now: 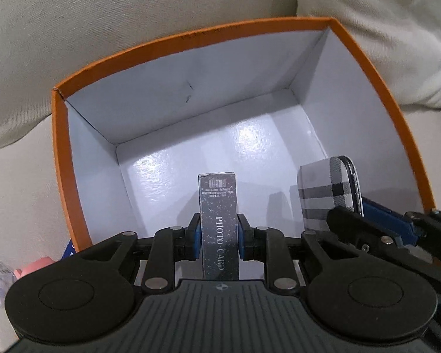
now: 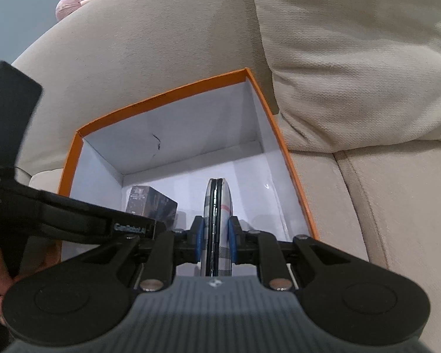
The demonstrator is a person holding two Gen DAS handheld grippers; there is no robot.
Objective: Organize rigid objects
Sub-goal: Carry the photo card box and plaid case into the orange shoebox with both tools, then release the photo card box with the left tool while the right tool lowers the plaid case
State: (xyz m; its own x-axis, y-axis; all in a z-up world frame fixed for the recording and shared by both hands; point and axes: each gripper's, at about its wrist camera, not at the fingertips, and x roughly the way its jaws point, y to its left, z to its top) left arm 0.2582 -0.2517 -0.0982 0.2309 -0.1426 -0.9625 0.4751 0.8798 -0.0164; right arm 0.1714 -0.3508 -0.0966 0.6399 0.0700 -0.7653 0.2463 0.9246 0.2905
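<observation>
Coarse-weave beige sofa (image 1: 132, 29) cushions surround an orange-rimmed cardboard box (image 1: 208, 33) with a glossy white interior. Inside, at six o'clock, the left gripper (image 1: 219, 235) clamps a speckled black photo-card box (image 1: 218, 206); at three o'clock, the right gripper (image 2: 216, 235) pinches a rounded plaid case (image 1: 320, 191).

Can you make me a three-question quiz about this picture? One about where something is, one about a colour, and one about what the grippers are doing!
1. Where is the box sitting?
A. on a beige sofa
B. on a wooden floor
C. on a glass shelf

2. What colour is the box's rim?
A. green
B. orange
C. purple

3. What is the left gripper doing?
A. hanging open with nothing
B. squeezing a banana
C. holding a dark card pack

Answers: 1 A, cushions surround the box. 2 B, its edge is orange, inside white. 3 C, the pads press the pack; the right gripper holds a plaid case.
</observation>
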